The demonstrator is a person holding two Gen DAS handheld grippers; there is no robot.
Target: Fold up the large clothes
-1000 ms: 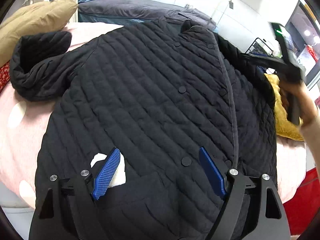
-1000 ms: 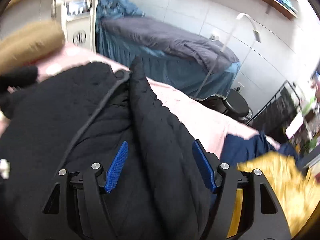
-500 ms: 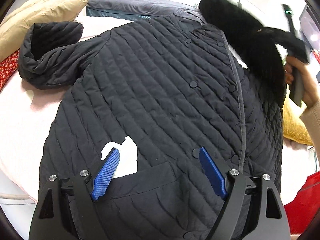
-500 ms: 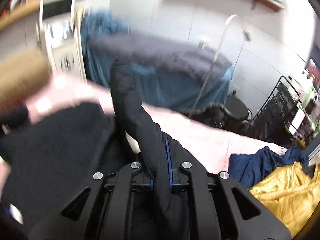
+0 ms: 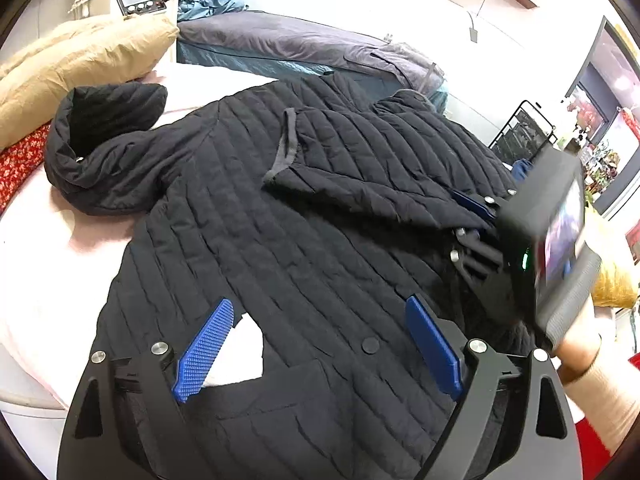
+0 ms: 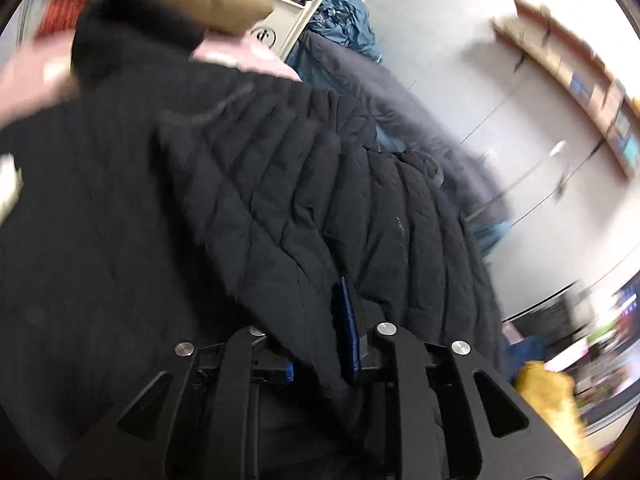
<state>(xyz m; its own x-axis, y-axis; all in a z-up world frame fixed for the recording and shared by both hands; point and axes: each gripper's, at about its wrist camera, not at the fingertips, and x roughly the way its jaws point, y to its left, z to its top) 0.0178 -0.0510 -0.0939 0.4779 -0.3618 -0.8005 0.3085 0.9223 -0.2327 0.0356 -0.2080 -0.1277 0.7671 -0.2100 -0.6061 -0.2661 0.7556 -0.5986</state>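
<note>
A black quilted jacket lies front up on a pink bed. Its right sleeve is folded across the chest, cuff toward the middle. Its left sleeve lies bunched at the upper left. My left gripper is open and empty above the jacket's hem, beside a white label. My right gripper is shut on the folded sleeve; it also shows in the left wrist view at the jacket's right side.
A tan pillow and a red patterned cloth lie at the bed's far left. A second bed with grey bedding stands behind. A yellow garment and a black wire rack are at the right.
My right gripper shut on the right sleeve, lifted it and carried it leftward over the chest, where it now lies folded. My left gripper stayed open near the hem.
</note>
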